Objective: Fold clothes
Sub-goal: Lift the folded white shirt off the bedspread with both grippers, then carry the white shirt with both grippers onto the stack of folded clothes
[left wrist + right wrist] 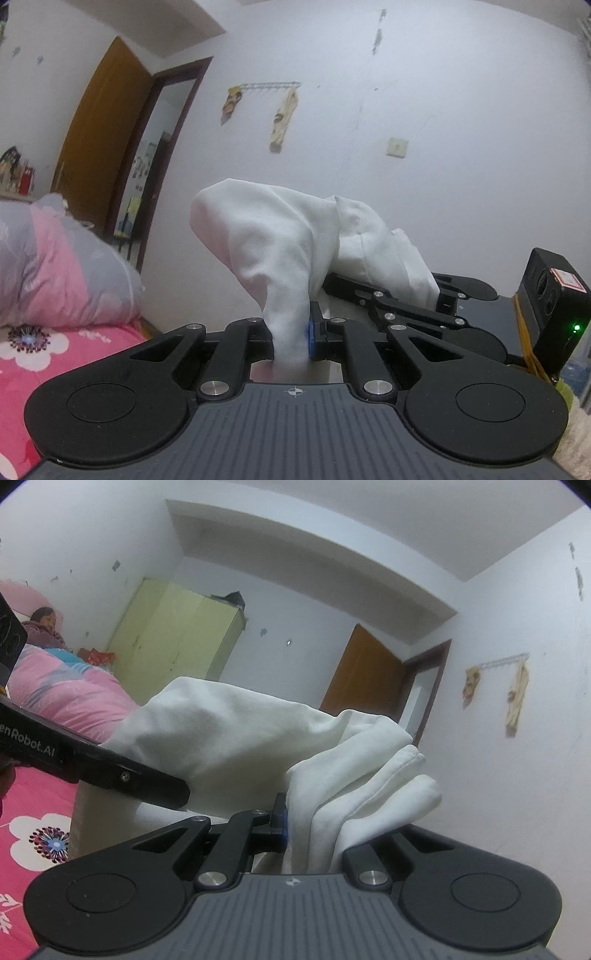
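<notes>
Clamping the white garment (pixel 280 236) between them above the pink bed (pixel 55 354), the left tool (pixel 295 336) and right tool (pixel 306 834) each pinch soft, light, floppy cloth best held at hems

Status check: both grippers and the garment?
Left gripper shut on white cotton garment. Right gripper shut on it too, cloth bunched over its fingers. Garment held up, unfolded. Nothing blocking.
</notes>
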